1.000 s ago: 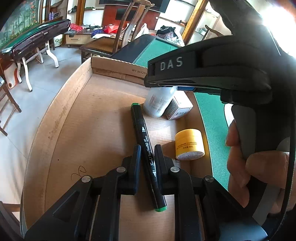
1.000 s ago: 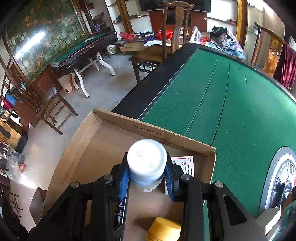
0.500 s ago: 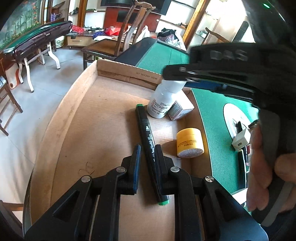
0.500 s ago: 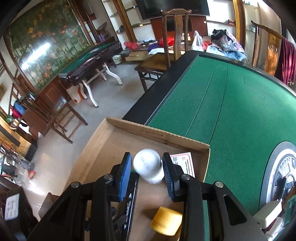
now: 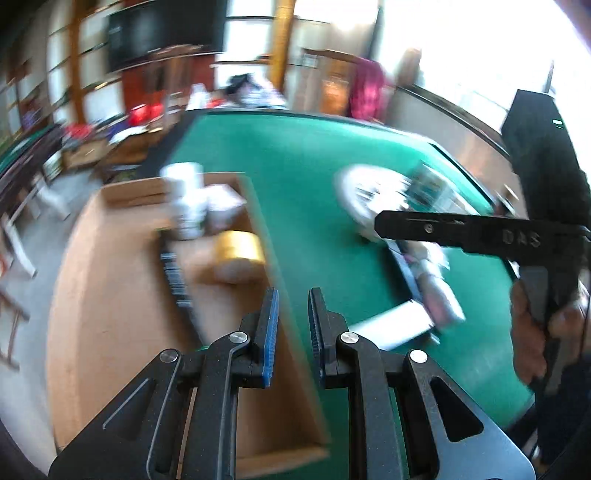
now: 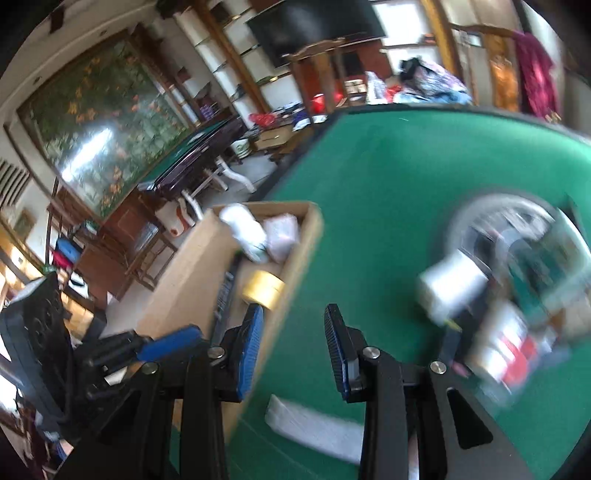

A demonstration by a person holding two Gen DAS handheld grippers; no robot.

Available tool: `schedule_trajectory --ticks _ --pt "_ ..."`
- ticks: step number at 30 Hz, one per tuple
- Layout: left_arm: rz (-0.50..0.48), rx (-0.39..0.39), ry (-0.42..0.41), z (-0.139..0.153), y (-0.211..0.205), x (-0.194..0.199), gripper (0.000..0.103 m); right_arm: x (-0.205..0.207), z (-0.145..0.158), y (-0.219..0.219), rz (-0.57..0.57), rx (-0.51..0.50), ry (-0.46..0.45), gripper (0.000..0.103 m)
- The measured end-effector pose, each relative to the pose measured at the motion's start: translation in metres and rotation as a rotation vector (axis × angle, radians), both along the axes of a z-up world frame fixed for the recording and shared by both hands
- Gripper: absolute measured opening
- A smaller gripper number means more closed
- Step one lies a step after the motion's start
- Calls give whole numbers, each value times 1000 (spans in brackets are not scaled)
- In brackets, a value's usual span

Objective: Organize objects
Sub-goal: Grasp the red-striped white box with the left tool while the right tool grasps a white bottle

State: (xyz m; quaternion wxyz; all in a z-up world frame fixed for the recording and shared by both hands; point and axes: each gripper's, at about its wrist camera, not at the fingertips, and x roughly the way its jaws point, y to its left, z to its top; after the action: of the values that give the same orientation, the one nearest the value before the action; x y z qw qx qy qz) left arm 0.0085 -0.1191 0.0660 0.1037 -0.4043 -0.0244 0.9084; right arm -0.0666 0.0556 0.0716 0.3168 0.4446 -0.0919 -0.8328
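Nearest, the left tongs (image 5: 292, 295) sit above the right wall of the cardboard box (image 5: 110, 295). Their jaws are drawn almost together with only a narrow gap, and they hold nothing. The right tongs (image 6: 293, 310) are over the green bench (image 6: 388, 166), just right of the box. Their jaws are moderately apart and empty. A hand (image 5: 528, 332) grips the right tool's handle. A flat white item (image 6: 314, 424) lies on the felt near them.

The box rests on the left part of the bench. Inside it, a black marker (image 5: 177, 280) lies lengthwise, with a yellow jar (image 5: 240, 247) against the right wall. A white bottle (image 5: 186, 199) and a small white carton (image 5: 221, 206) stand in the far right corner. To the right, a round white-rimmed tray (image 6: 480, 206) holds a cluster of items too blurred to tell apart.

Beyond the bench are wooden chairs, a second green-topped table (image 6: 192, 140), a large painted panel (image 6: 99, 140), a dark screen (image 6: 314, 29) on shelving and a red cloth (image 6: 535, 62) hanging at the far right.
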Motion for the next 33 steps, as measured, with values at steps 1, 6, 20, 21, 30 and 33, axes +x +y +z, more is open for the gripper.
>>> schedule_trajectory --ticks 1,6,20,21,30,33 --pt "-34 -8 -1 -2 10 1 22 4 -5 16 -21 -12 -7 34" --pt "-201 -154 -34 -23 67 -1 35 14 -26 75 -105 -58 -49 34" --pt "-250 -371 -67 -49 109 -23 49 16 -50 98 -138 -80 -154 35" --pt "-250 -376 -64 -49 110 -23 49 16 -50 98 -138 -78 -157 36" --pt "-232 -388 -58 -53 112 -29 51 19 -51 103 -146 -77 -161 39" --pt "-210 -392 -76 -57 112 -38 51 18 -51 102 -144 -70 -161 39"
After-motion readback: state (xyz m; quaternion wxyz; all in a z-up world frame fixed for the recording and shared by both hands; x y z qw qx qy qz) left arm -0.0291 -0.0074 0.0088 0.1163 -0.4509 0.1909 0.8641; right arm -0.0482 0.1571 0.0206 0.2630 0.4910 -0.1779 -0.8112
